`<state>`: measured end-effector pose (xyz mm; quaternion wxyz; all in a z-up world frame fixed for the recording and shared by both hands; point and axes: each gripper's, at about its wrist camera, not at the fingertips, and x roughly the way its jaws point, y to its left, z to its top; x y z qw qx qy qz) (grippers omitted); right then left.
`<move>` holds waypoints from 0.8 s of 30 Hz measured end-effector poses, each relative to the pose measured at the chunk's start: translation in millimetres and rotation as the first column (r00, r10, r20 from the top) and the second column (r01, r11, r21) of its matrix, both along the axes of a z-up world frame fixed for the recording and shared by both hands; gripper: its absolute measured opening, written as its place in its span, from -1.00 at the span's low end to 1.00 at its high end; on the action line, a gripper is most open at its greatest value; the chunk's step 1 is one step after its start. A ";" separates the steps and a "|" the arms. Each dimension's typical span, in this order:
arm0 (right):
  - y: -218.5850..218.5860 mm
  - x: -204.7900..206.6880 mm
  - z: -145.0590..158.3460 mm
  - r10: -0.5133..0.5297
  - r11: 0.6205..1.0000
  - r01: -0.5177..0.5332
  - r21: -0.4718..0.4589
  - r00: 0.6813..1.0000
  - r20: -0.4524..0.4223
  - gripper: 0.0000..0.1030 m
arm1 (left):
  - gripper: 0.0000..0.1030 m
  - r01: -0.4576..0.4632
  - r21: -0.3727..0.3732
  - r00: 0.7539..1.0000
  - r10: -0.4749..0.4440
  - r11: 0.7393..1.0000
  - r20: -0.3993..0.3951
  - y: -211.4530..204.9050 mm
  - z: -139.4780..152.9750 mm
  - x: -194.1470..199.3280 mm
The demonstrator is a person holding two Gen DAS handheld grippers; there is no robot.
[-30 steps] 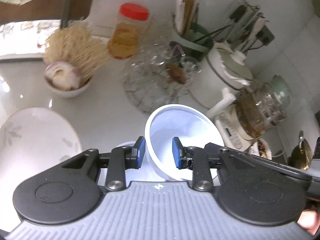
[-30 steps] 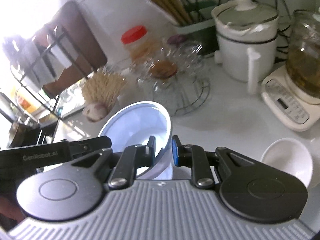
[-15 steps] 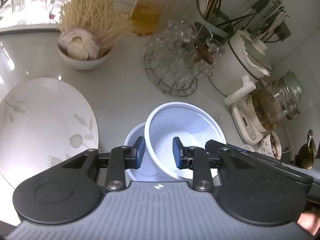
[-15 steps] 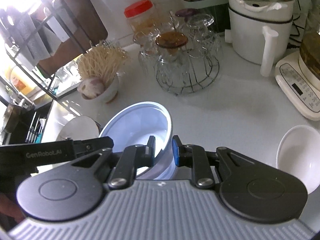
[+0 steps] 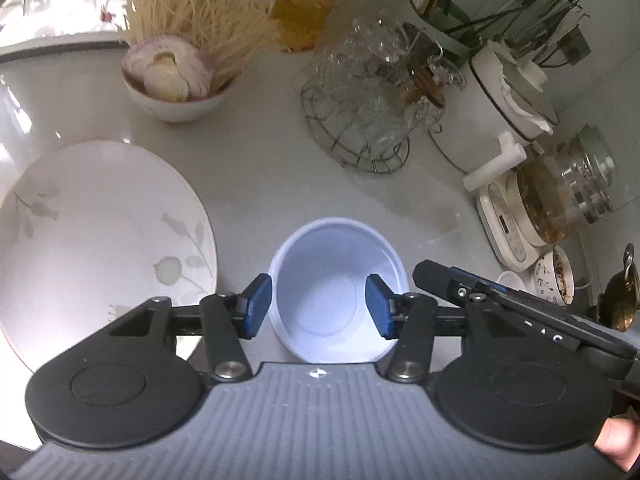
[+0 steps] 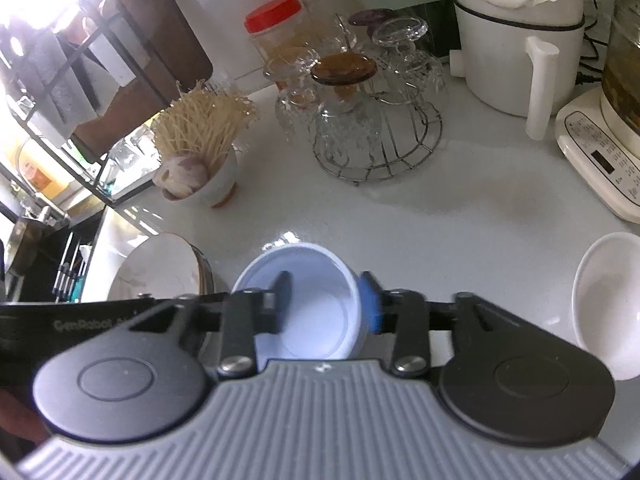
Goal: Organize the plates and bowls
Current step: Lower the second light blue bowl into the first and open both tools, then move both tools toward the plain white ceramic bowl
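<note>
A white bowl (image 5: 320,296) stands level on the pale counter between both grippers. My left gripper (image 5: 318,309) straddles its left rim, one blue pad outside and one inside, and its jaws are opening, clear of the wall. My right gripper (image 6: 326,302) straddles the right rim of the same bowl (image 6: 316,320); its jaws are also opening and blurred. A large leaf-patterned plate (image 5: 100,240) lies to the left, and the plate (image 6: 160,268) shows again in the right wrist view. Another white bowl (image 6: 608,304) sits at the right.
Behind stand a small bowl of garlic and thin mushrooms (image 5: 176,80), a wire rack of glasses (image 5: 368,120), a white pot (image 5: 492,112), a glass kettle on its base (image 5: 560,200) and a red-lidded jar (image 6: 276,28). A dish rack (image 6: 60,80) is at the far left.
Both grippers sank with the tilted bowl, setting it down level onto a second bowl. Both pairs of jaws then spread off its rim.
</note>
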<state>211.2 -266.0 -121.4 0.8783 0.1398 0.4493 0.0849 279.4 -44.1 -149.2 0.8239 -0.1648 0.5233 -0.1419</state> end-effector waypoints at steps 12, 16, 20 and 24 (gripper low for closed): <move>-7.6 -10.9 37.7 -0.021 1.000 0.020 0.006 0.996 0.088 -0.14 | 0.12 0.013 -0.011 0.997 -0.012 1.000 0.073 2.9 41.1 5.6; -9.4 -17.3 49.0 -0.026 1.000 0.026 0.004 0.993 0.118 -0.14 | 0.12 0.043 -0.015 0.993 -0.041 0.999 0.111 -1.6 57.5 5.3; -9.0 -23.7 59.4 -0.042 0.999 0.044 -0.007 0.988 0.149 -0.14 | 0.12 0.078 -0.004 0.986 -0.077 0.997 0.147 -10.9 69.7 3.0; -9.8 -28.4 67.3 -0.053 0.998 0.060 -0.035 0.983 0.175 -0.14 | 0.12 0.112 0.010 0.980 -0.112 0.994 0.166 -19.9 77.0 0.8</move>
